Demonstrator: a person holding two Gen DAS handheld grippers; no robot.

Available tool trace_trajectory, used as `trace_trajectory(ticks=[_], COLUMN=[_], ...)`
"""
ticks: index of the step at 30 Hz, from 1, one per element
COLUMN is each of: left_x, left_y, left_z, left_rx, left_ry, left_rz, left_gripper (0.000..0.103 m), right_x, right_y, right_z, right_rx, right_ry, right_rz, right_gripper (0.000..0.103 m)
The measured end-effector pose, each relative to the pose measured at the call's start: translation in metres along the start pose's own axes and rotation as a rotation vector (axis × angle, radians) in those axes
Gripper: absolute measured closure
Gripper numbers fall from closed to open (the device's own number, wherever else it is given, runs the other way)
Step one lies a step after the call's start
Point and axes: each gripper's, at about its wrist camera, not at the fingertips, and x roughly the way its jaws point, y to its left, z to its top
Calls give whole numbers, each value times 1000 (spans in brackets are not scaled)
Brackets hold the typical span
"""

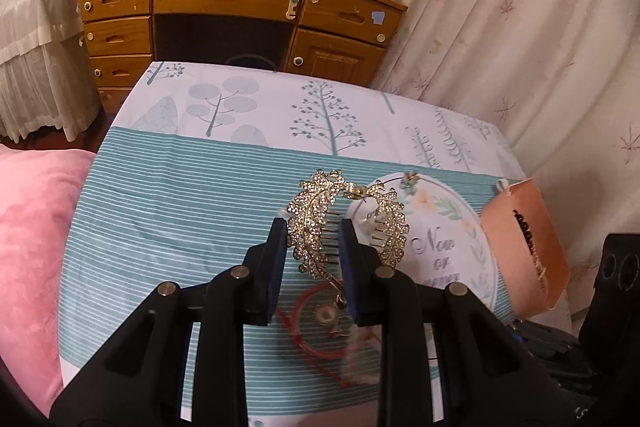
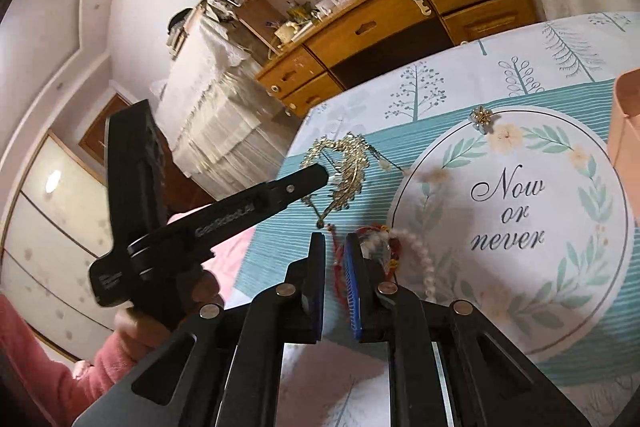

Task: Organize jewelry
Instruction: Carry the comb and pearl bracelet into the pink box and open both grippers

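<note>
Left gripper apart around gold leaf comb on striped cloth, right gripper apart over red cord beside pearl strand, near 1 pink box.

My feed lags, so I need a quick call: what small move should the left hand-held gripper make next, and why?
Probably close the left hand-held gripper on the gold leaf hair comb. Its fingers are open and appear to straddle one leaf, with the comb lying on the striped cloth. How low the fingers sit is unclear, so ease down first if needed.
</note>
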Motion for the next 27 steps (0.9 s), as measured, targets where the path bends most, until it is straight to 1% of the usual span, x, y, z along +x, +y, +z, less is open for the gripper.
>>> trace_trajectory(ticks=[6, 8, 12, 20, 23, 27], left_x=[-9, -10, -5, 4, 10, 16], left_y=[-33, -47, -81, -176, -211, -244], left_z=[-1, -1, 0, -17, -25, -32], left_rx=[17, 16, 39, 115, 133, 143], left_ry=[-43, -43, -19, 11, 25, 35], left_rz=[-26, -47, -81, -190, -219, -236], left_gripper=[81, 81, 81, 80, 80, 80], right_x=[-48, -66, -94, -150, -173, -200], right_y=[-4, -8, -24, -68, -87, -107], right_z=[-5, -10, -17, -31, -33, -34], right_rx=[-31, -36, -23, 28, 19, 11], right_ry=[-58, -62, -42, -3, 12, 21], right_rz=[23, 0, -52, -110, -143, -164], right_gripper=[92, 92, 91, 91, 91, 91])
